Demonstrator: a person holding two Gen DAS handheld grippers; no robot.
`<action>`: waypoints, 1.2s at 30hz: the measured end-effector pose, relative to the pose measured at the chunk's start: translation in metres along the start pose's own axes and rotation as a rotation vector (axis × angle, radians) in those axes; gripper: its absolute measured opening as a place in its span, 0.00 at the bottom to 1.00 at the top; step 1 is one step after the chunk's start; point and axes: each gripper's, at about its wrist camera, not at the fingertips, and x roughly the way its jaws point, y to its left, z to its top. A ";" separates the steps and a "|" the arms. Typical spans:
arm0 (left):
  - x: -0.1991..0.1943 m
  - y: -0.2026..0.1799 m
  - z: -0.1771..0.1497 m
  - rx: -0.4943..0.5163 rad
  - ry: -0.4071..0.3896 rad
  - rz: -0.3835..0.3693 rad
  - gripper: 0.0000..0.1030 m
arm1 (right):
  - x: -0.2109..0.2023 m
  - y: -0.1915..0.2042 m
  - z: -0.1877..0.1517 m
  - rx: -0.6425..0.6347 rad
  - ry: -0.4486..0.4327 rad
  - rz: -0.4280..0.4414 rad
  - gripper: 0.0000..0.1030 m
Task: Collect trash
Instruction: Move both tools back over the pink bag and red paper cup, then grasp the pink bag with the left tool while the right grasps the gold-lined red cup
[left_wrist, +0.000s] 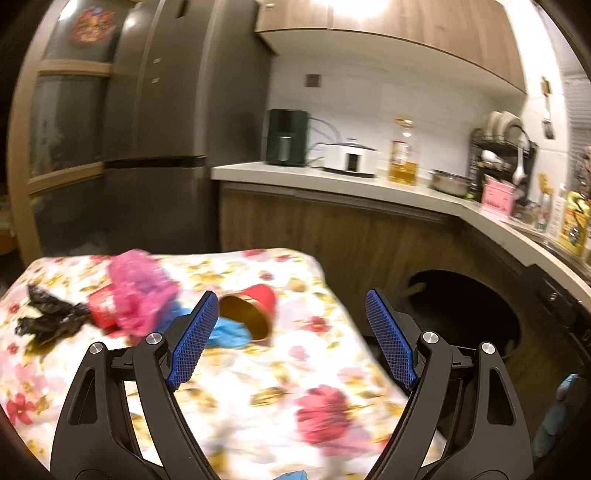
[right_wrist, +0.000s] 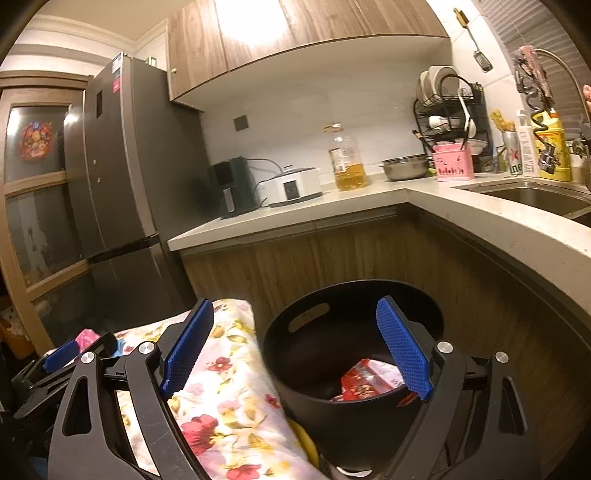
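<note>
Both grippers stand wide and hold nothing: the left gripper (left_wrist: 288, 343) over a flowered cloth (left_wrist: 258, 398) strewn with a red cup (left_wrist: 255, 306), pink wrapper (left_wrist: 140, 291) and black scrap (left_wrist: 48, 314), the right gripper (right_wrist: 295, 354) over a black bin (right_wrist: 332, 406) containing a red packet (right_wrist: 365, 380). Wooden cabinets (right_wrist: 332, 251), a pale counter (right_wrist: 369, 199) and a fridge (right_wrist: 125, 177) surround them.

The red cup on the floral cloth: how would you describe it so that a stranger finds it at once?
Find the floral cloth in front of the wooden cabinets. Near its far end lies a heap of trash. The red cup lies on its side at the heap's right edge, showing a brown inside, beside a crumpled blue bag.
</note>
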 end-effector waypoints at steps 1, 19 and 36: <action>0.000 0.008 -0.001 -0.009 0.000 0.015 0.78 | 0.001 0.004 -0.001 -0.005 0.004 0.007 0.84; 0.019 0.137 -0.019 -0.114 0.007 0.209 0.78 | 0.045 0.095 -0.035 -0.098 0.073 0.126 0.79; 0.082 0.162 -0.026 -0.105 0.135 0.185 0.39 | 0.103 0.146 -0.061 -0.157 0.136 0.142 0.67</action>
